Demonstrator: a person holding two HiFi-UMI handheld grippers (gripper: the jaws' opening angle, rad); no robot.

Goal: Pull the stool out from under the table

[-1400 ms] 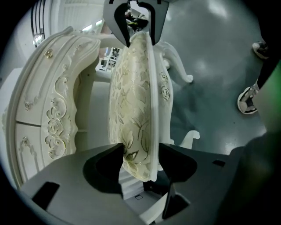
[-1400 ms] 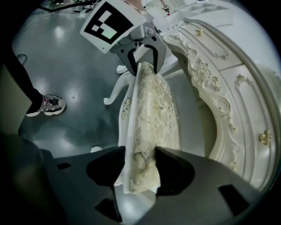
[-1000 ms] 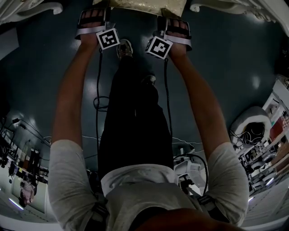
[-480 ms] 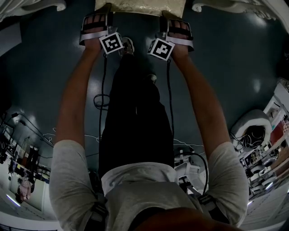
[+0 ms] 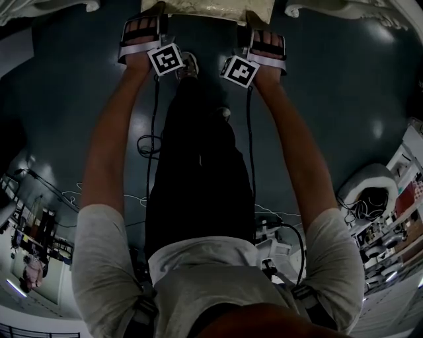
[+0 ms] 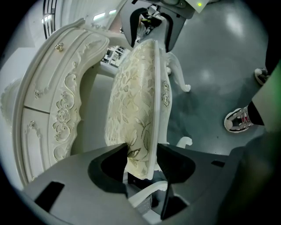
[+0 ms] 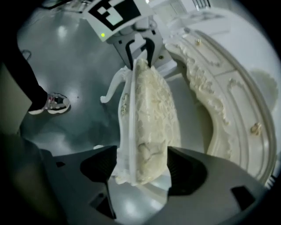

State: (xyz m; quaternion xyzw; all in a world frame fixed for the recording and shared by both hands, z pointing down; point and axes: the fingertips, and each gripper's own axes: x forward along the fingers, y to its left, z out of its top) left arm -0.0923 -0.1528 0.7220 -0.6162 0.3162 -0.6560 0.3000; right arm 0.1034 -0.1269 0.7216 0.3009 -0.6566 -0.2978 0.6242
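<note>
From the head view, the left gripper [image 5: 140, 28] and right gripper [image 5: 266, 38] met the stool [image 5: 205, 8] at top centre, one on each side for an even pull.

In the left gripper view, that gripper was clenched on the seat edge, and the bench [image 6: 57, 105] was on the left.

In the right gripper view, the jaws were opening around the seat, seemingly letting go.

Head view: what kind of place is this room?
Probably a lab or workshop staged with home furniture. The shiny dark floor has loose cables, cluttered shelves line its edge, and a carved white table stands there with its stool.
</note>
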